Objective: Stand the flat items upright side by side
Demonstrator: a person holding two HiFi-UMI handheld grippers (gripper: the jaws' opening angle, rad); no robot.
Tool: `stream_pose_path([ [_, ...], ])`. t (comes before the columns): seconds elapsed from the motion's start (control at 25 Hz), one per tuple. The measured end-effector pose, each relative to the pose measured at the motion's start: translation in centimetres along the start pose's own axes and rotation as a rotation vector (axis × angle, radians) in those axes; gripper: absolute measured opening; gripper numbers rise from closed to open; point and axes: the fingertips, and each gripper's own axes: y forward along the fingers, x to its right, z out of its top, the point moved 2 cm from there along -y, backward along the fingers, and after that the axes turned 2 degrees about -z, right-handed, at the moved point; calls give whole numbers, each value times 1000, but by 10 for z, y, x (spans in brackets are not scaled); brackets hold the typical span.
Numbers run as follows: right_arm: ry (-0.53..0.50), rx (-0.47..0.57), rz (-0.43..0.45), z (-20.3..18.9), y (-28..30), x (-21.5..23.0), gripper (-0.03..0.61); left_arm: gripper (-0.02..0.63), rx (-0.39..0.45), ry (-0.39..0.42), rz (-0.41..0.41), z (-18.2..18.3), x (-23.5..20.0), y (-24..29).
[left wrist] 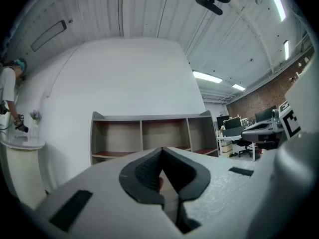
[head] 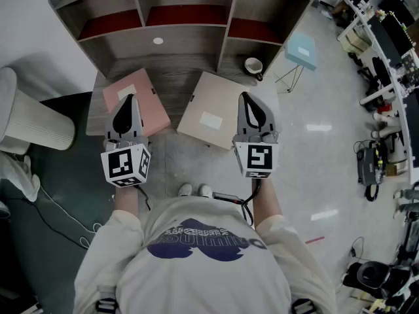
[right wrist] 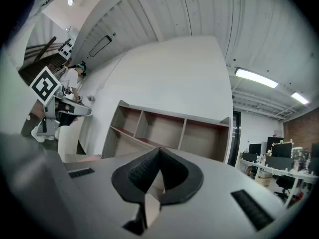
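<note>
The left gripper (head: 129,98) and right gripper (head: 245,95) have jaws pressed together, empty. Beneath their tips, the pink flat item (head: 149,107) and beige flat item (head: 211,103) lie on the grey desk (head: 175,77). The shelf unit (head: 183,8) stands beyond, and office workstations (head: 386,41) are far to the right.

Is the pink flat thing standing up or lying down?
Lying down: the pink flat thing rests broad face up on the desk.

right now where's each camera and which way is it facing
Head view: on the person's head, looking steeply down at the pink item, beige item and shelf unit; shows shirt, forearms, shoes, left gripper, right gripper.
Left gripper view: on the left gripper, level, facing the shelf unit past its shut jaws.
Right gripper view: on the right gripper, level, facing the shelf unit past its shut jaws.
Shared: all show the shelf unit.
</note>
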Motion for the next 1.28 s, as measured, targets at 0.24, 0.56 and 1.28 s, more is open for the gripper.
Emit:
stream_pose_path([
  [0.24,-9,-9,0,-5,3,-2,-2,6,-4,1,-5,-4,0,4],
  [0.56,-44,-30,4,-11,4,-4,-2,6,-19,0,-9,-8,2,6],
  [1.28,550,-207,10,-87,-48,54,178,159,-367,-190,-320,-74,19,5],
])
